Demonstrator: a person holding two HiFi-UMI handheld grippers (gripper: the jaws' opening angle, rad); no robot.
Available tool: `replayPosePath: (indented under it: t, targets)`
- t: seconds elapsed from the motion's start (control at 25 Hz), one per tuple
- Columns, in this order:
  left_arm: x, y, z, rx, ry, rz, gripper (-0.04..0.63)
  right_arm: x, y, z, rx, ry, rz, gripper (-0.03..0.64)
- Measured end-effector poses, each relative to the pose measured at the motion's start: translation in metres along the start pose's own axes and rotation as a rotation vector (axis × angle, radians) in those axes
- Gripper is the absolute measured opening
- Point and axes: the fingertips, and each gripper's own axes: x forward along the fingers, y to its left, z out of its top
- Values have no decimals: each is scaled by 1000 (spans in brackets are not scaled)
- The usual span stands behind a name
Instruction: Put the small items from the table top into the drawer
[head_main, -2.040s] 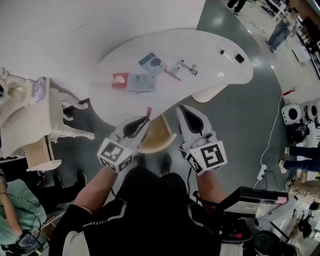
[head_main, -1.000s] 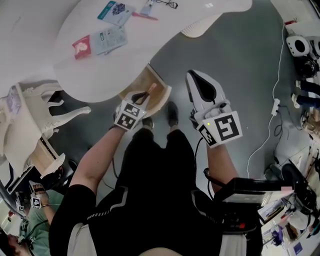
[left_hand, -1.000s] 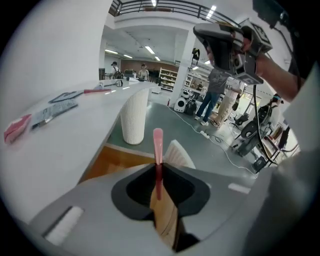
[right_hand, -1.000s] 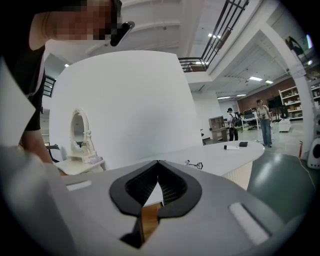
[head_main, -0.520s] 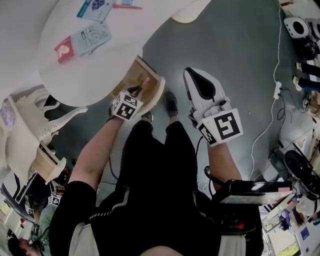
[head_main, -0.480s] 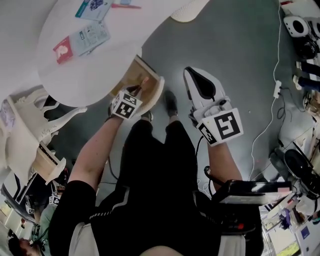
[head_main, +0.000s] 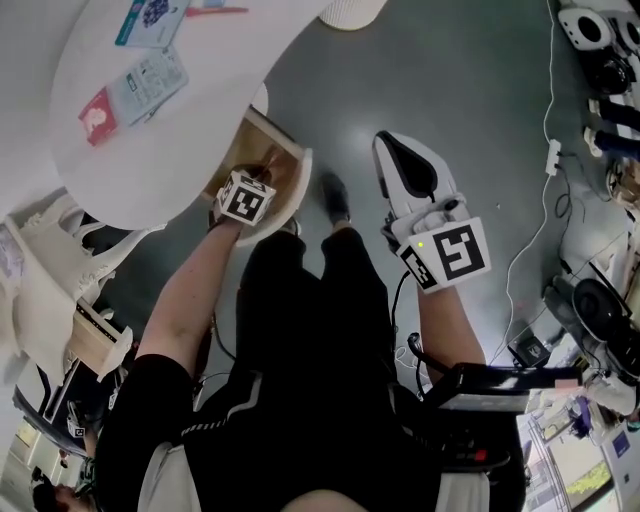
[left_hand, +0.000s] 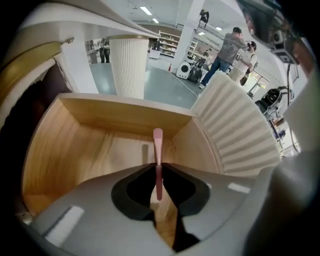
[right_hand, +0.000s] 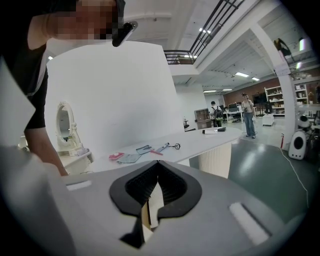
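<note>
My left gripper (left_hand: 158, 164) is shut on a thin pink stick (left_hand: 158, 145) whose tip points into the open wooden drawer (left_hand: 95, 150). In the head view the left gripper (head_main: 258, 172) hangs over that drawer (head_main: 288, 185) at the edge of the white table (head_main: 190, 130). On the table lie a red packet (head_main: 97, 114), a grey-blue packet (head_main: 148, 80), a teal packet (head_main: 150, 15) and a pink pen (head_main: 215, 10). My right gripper (head_main: 388, 142) is shut and empty, held to the right of the drawer above the floor. Its own view shows its tips (right_hand: 157, 163) meeting.
A white ribbed table pedestal (left_hand: 129, 65) stands behind the drawer. A cream dressing table (head_main: 60, 250) stands left of the white table. Cables and machines (head_main: 590, 40) lie on the grey floor at the right. People stand in the far background (left_hand: 230, 47).
My left gripper has gone from the table edge down to the drawer mouth with the pink stick still in it. The right gripper has kept its place beside it.
</note>
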Motion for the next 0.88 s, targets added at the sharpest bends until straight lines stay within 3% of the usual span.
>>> replayPosePath:
  t: [0.44, 0.56, 0.88]
  targets:
    - [29, 16, -23, -34, 152, 42, 44, -5, -15, -19, 31, 37, -40, 2]
    - [32, 22, -26, -5, 180, 49, 46, -5, -13, -26, 38, 52, -35, 2]
    - [45, 8, -32, 25, 184, -5, 46, -10, -15, -40, 47, 82, -40, 3]
